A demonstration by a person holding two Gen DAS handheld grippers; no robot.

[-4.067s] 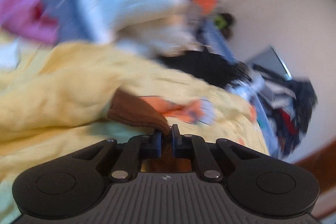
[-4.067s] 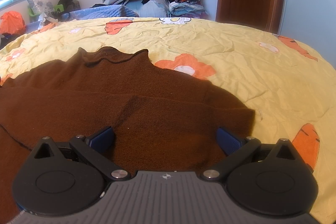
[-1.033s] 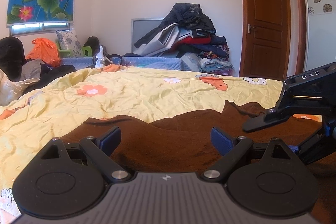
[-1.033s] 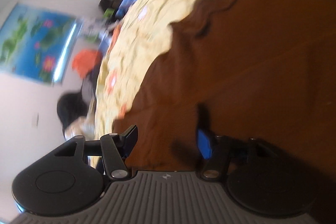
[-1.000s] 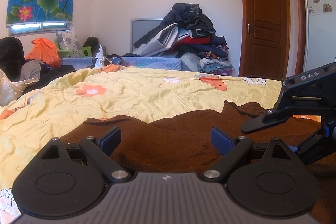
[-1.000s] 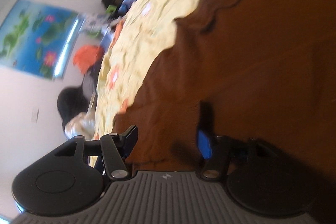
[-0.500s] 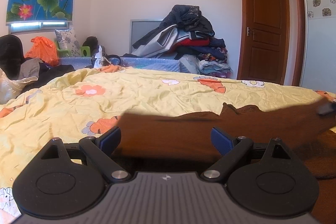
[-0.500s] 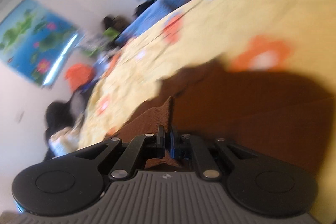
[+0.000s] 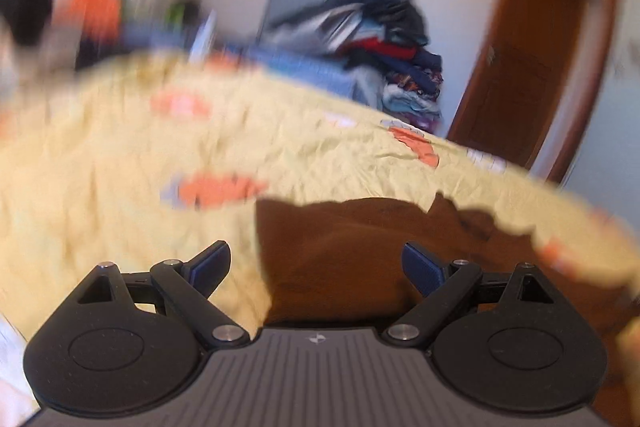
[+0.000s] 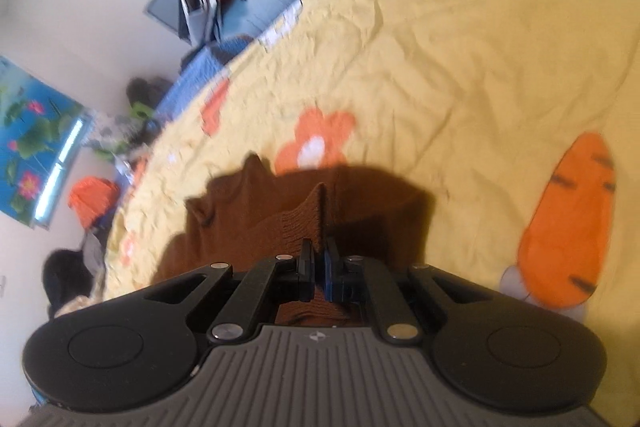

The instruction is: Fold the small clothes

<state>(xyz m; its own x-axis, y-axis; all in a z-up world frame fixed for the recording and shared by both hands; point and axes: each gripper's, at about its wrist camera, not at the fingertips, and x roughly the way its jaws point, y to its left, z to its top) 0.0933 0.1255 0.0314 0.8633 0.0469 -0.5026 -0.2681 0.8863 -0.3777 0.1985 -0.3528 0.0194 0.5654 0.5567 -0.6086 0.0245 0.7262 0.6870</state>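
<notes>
A brown knit sweater (image 9: 344, 243) lies on the yellow flowered bedsheet (image 9: 100, 187). My left gripper (image 9: 316, 263) is open and empty, its blue pads spread just above the sweater's near part. In the right wrist view the sweater (image 10: 248, 223) shows again, and my right gripper (image 10: 317, 259) is shut on a ribbed edge of it, which it holds lifted above the sheet (image 10: 460, 67). The left wrist view is blurred by motion.
A heap of clothes (image 9: 380, 39) is stacked at the far side of the bed, next to a brown door (image 9: 528, 75). An orange bag (image 10: 94, 199) and other items lie by the window at the left. The sheet bears orange flower and carrot prints (image 10: 568, 231).
My right gripper has closed on the sweater's ribbed edge and lifted it, turning upward. My left gripper has stayed open and is swinging, so its view has tilted and blurred.
</notes>
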